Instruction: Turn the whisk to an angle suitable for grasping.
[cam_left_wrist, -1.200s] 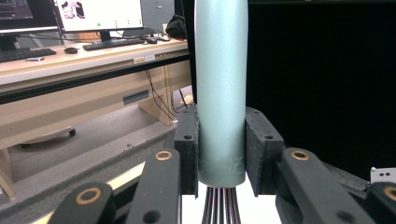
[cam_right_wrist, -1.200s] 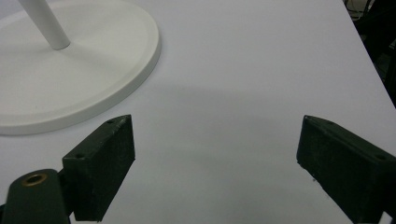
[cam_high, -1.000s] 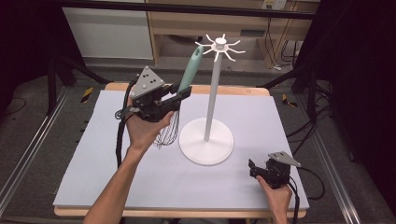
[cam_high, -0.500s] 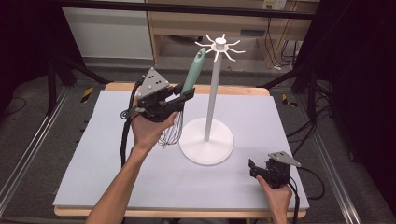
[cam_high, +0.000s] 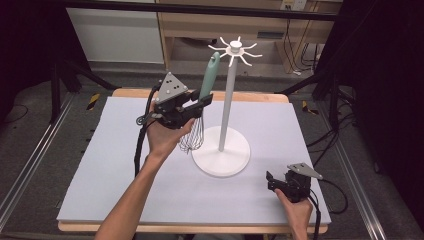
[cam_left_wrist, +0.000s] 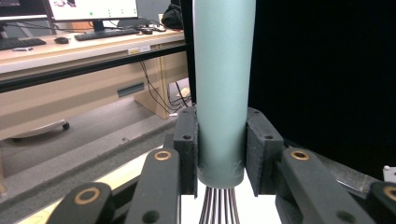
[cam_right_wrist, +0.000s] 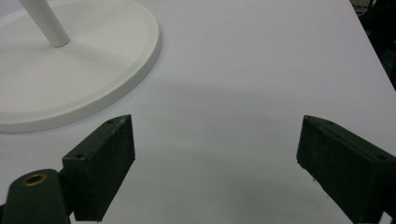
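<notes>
A whisk with a pale green handle (cam_high: 207, 75) and wire head (cam_high: 192, 137) is held upright above the mat, handle end up, just left of the white hook stand (cam_high: 230, 95). My left gripper (cam_high: 202, 101) is shut on the handle near the wires; in the left gripper view both pads squeeze the green handle (cam_left_wrist: 223, 93) and my left gripper (cam_left_wrist: 222, 154) shows wires below. The handle's top is close to the stand's hooked crown (cam_high: 235, 49). My right gripper (cam_high: 272, 180) rests low at the mat's front right, open, with nothing between its jaws (cam_right_wrist: 215, 163).
The stand's round white base (cam_high: 221, 152) sits mid-mat, also seen from the right gripper as the base (cam_right_wrist: 70, 70). A pale lilac mat (cam_high: 125, 170) covers the wooden table. Black frame rails and cables surround the table; a shelf unit stands behind.
The left hand has lifted the whisk slightly up and right, bringing the handle's top nearer the stand's crown. The right hand has stayed put.
</notes>
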